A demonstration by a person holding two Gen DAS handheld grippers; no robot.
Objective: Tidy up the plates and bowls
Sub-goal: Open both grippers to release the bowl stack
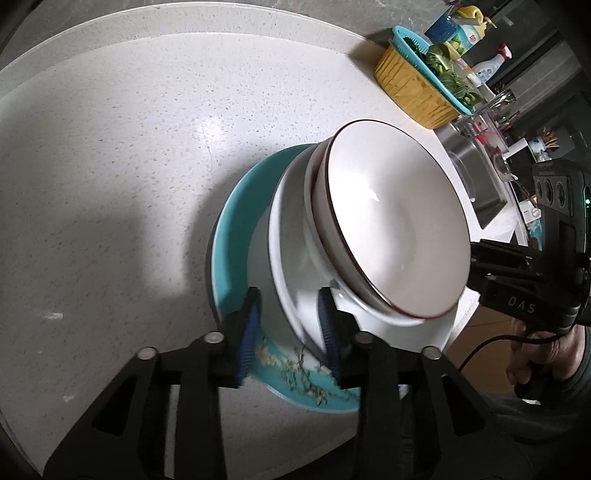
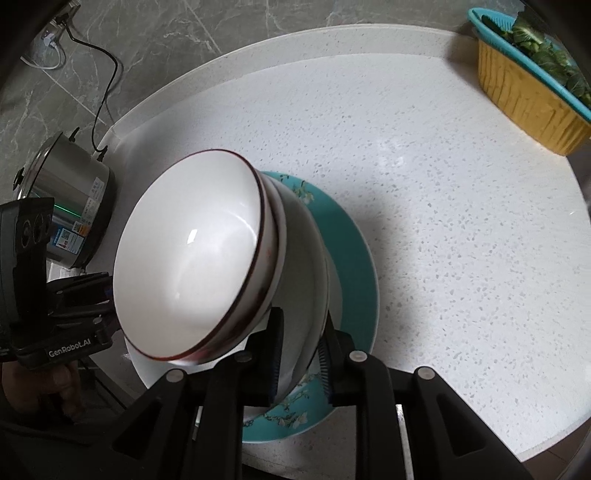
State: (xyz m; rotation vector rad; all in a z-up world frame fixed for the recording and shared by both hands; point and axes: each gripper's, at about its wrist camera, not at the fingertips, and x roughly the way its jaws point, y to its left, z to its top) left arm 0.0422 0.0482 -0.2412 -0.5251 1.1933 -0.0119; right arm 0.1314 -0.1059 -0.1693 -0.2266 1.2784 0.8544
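A stack of dishes stands on the speckled white counter [image 1: 110,147]. At the bottom lies a teal flowered plate [image 1: 229,251] [image 2: 354,258]. On it sit deep white dishes [image 1: 295,280] [image 2: 306,258], topped by a white bowl with a dark red rim [image 1: 391,221] [image 2: 192,251]. My left gripper [image 1: 290,332] straddles the white dish's rim on one side, its blue pads [image 1: 251,332] standing off it. On the opposite side my right gripper [image 2: 301,354] has the same rim between its fingers with very little room. Neither pair of pads visibly presses.
A yellow and teal basket of greens [image 1: 413,85] [image 2: 524,96] stands at the counter's far right, with bottles [image 1: 461,29] behind and a steel sink [image 1: 476,177] beyond. A steel cooker [image 2: 70,192] with a cord sits at the left wall. The stack is close to the counter's front edge.
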